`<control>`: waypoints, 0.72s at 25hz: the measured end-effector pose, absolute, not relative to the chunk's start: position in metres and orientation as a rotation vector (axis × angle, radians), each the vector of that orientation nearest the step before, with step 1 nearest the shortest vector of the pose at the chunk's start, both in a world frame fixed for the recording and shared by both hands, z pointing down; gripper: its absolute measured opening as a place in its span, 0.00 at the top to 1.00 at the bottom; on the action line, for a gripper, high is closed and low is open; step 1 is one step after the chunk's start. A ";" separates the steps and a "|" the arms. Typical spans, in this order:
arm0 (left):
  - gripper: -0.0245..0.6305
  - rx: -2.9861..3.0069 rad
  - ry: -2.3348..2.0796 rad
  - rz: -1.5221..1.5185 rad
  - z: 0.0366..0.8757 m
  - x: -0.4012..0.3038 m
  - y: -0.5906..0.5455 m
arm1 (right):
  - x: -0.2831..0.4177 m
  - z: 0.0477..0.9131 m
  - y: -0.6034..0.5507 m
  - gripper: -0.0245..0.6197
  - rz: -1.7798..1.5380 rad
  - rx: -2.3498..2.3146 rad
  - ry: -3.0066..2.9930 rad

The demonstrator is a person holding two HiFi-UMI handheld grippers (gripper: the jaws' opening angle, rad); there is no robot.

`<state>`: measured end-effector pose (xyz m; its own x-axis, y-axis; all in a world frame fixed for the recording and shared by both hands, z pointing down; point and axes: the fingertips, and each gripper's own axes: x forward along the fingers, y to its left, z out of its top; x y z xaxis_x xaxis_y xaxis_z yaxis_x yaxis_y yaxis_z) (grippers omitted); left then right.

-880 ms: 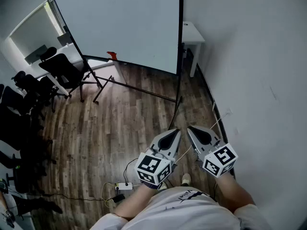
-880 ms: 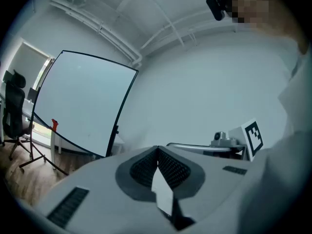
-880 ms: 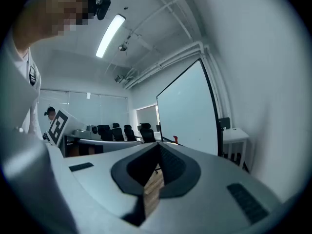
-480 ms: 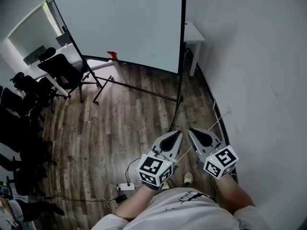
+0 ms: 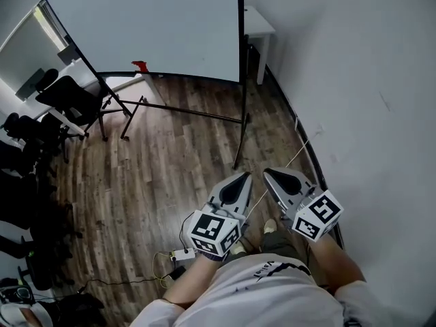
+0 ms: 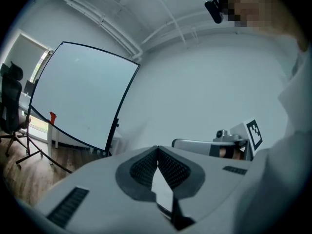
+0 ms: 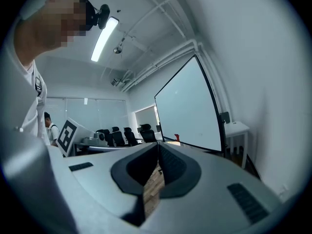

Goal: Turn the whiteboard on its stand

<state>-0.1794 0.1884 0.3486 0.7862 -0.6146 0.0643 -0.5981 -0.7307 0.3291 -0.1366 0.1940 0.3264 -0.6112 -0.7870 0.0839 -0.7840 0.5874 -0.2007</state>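
The whiteboard (image 5: 150, 26) stands on its black stand (image 5: 240, 125) at the far end of the wooden floor, its white face toward me; a red object (image 5: 141, 66) sits on its lower rail. The board also shows in the left gripper view (image 6: 78, 99) and the right gripper view (image 7: 187, 108). My left gripper (image 5: 246, 175) and right gripper (image 5: 266, 172) are held side by side near my body, well short of the stand. Both are shut with nothing between the jaws, which meet at the tip in each gripper view (image 6: 157, 148) (image 7: 158, 145).
Black office chairs (image 5: 65, 101) crowd the left side by a long table. A small white desk (image 5: 256, 23) stands behind the board against the white wall (image 5: 354, 80) on my right. A power strip (image 5: 182, 254) with cables lies on the floor by my feet.
The view has swung a little to the right, so the whiteboard and chairs sit further left and higher. Both grippers stay shut, side by side in front of me.
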 end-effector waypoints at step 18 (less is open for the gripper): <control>0.95 2.640 -1.050 -0.051 0.344 -0.064 0.056 | -0.012 0.334 0.055 0.94 -0.374 -1.220 2.791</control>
<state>-0.0637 0.0558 0.3439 0.7325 -0.6764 0.0767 -0.6658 -0.6885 0.2874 -0.0120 0.0547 0.3337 -0.6815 -0.7312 0.0307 -0.7135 0.6546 -0.2500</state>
